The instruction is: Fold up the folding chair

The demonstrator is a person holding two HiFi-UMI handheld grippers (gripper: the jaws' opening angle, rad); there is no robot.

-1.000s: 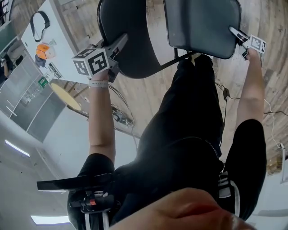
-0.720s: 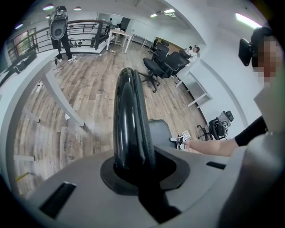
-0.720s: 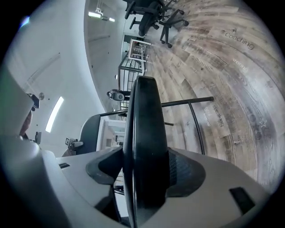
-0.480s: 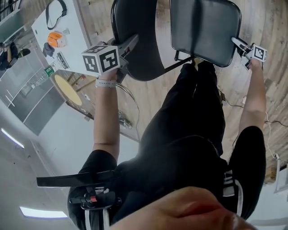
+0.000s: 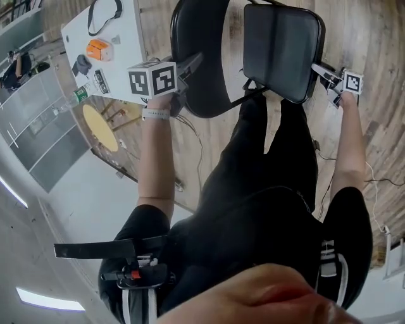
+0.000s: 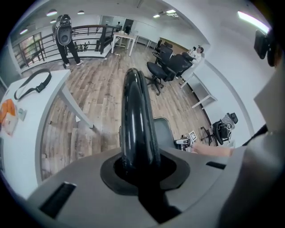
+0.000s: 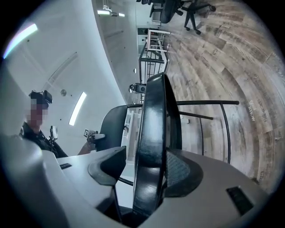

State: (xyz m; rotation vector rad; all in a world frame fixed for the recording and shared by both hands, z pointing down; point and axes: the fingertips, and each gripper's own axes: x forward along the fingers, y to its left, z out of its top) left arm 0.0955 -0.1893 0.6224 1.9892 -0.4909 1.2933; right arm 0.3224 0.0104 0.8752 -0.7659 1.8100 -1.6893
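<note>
The folding chair (image 5: 209,95) is just before the person's legs, its backrest (image 5: 199,38) clenched in the left gripper (image 5: 191,65), but the right gripper (image 5: 318,68) is only now closing round the seat (image 5: 281,50) edge, so the seat may slip out and drop flat.

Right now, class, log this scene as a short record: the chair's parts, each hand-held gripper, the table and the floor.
backrest: black, curved, part of the folding chair
seat: dark, squarish, beside the backrest
left hand-held gripper: shut on the backrest's edge
right hand-held gripper: jaws closing, seat's edge between them
table: white, bearing an orange object and a black strap
floor: wood planks
</note>
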